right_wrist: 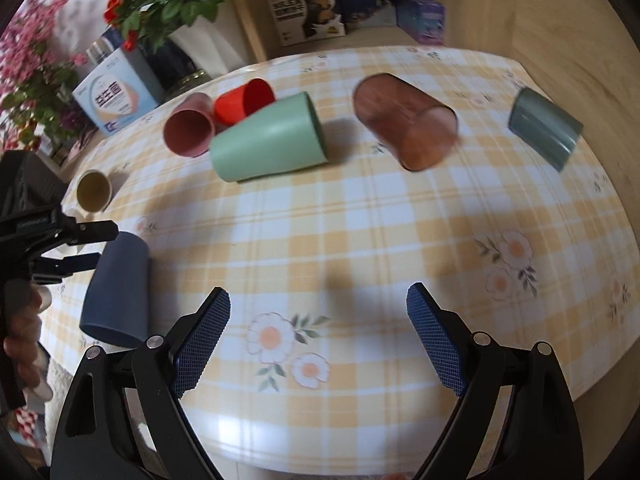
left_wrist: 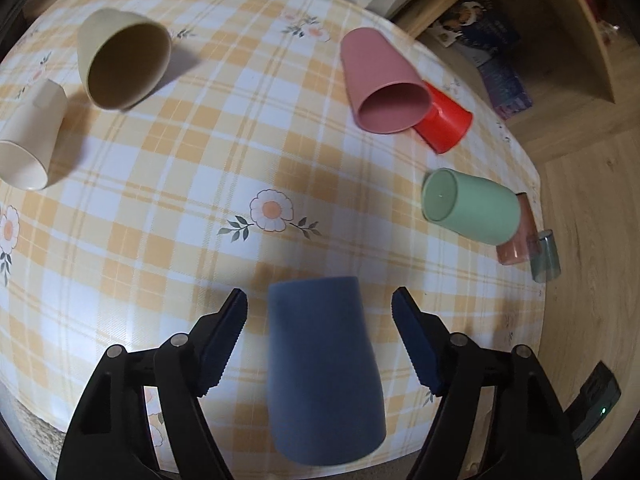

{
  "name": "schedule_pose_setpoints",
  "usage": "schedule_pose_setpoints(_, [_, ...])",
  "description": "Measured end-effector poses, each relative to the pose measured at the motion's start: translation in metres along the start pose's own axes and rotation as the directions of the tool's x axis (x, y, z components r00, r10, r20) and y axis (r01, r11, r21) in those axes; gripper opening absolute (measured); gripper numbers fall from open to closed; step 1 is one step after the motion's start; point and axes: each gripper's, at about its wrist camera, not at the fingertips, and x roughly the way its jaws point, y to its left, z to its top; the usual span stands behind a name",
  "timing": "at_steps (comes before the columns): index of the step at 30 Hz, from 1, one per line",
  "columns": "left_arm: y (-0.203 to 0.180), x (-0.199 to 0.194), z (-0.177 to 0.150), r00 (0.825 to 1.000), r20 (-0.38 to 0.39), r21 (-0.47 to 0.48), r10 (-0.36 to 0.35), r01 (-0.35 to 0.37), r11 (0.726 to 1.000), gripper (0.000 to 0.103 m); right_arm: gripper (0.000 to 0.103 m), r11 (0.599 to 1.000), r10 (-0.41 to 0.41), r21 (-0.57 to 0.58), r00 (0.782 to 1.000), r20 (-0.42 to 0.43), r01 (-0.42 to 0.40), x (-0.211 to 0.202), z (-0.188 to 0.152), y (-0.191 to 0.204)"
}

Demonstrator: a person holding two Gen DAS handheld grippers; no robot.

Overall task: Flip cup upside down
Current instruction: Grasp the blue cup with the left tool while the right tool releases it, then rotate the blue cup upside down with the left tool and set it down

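Note:
A dark blue cup (left_wrist: 324,368) stands upside down on the checked tablecloth near the table's front edge, its flat base on top. My left gripper (left_wrist: 320,304) is open, its fingers on either side of the cup without touching it. In the right wrist view the same blue cup (right_wrist: 116,292) shows at the left with the left gripper (right_wrist: 86,244) beside its top. My right gripper (right_wrist: 318,304) is open and empty above a bare patch of cloth.
Other cups are on the table: a beige one (left_wrist: 120,60), a cream one (left_wrist: 28,140), a pink one (left_wrist: 384,88), a red one (left_wrist: 444,120), a green one (left_wrist: 472,206), a brown clear one (right_wrist: 408,124) and a grey-green one (right_wrist: 546,128). Flowers and boxes stand behind the table.

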Motion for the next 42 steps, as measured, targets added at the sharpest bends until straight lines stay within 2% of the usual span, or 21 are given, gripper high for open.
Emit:
schedule_pose_setpoints(5, [0.000,0.012,0.005,0.999,-0.025,-0.001,0.028,-0.028,1.000,0.071,0.087,1.000,-0.001,0.025,1.000,-0.014,0.002,0.004,-0.002,-0.012])
schedule_pose_setpoints(8, [0.000,0.020,0.005,0.998,-0.033,-0.009,0.050,-0.051,0.999,0.063,0.087,1.000,-0.007,0.027,1.000,-0.016,0.007,0.004,-0.003,-0.013])
schedule_pose_setpoints(15, [-0.006,0.020,0.003,0.998,-0.022,0.033,0.054,-0.053,0.998,0.053,0.087,0.999,-0.004,0.035,1.000,-0.027,0.005,0.006,-0.004,-0.013])
schedule_pose_setpoints(21, [-0.009,0.007,-0.010,0.999,0.011,0.114,0.043,-0.044,0.992,0.053,0.087,0.999,-0.003,0.043,1.000,-0.022,0.004,0.001,-0.004,-0.015])
schedule_pose_setpoints(27, [0.004,-0.033,-0.034,0.996,0.091,0.182,-0.015,-0.002,0.983,0.053,0.087,0.998,-0.007,0.057,1.000,-0.030,0.009,0.003,-0.004,-0.017])
schedule_pose_setpoints(30, [0.016,-0.057,-0.046,0.989,0.150,0.197,-0.019,-0.011,0.980,0.053,0.087,0.998,-0.012,0.066,0.999,-0.033,0.014,0.005,-0.004,-0.019])
schedule_pose_setpoints(35, [0.029,-0.087,-0.056,0.967,0.254,0.228,0.018,-0.078,0.970,0.052,0.087,0.998,-0.013,0.058,0.999,-0.049,0.015,0.008,-0.002,-0.014])
schedule_pose_setpoints(42, [0.044,-0.096,-0.036,0.934,0.347,0.197,0.080,-0.156,0.968,0.052,0.087,0.999,-0.009,0.041,0.999,-0.048,0.011,0.004,-0.001,-0.004])
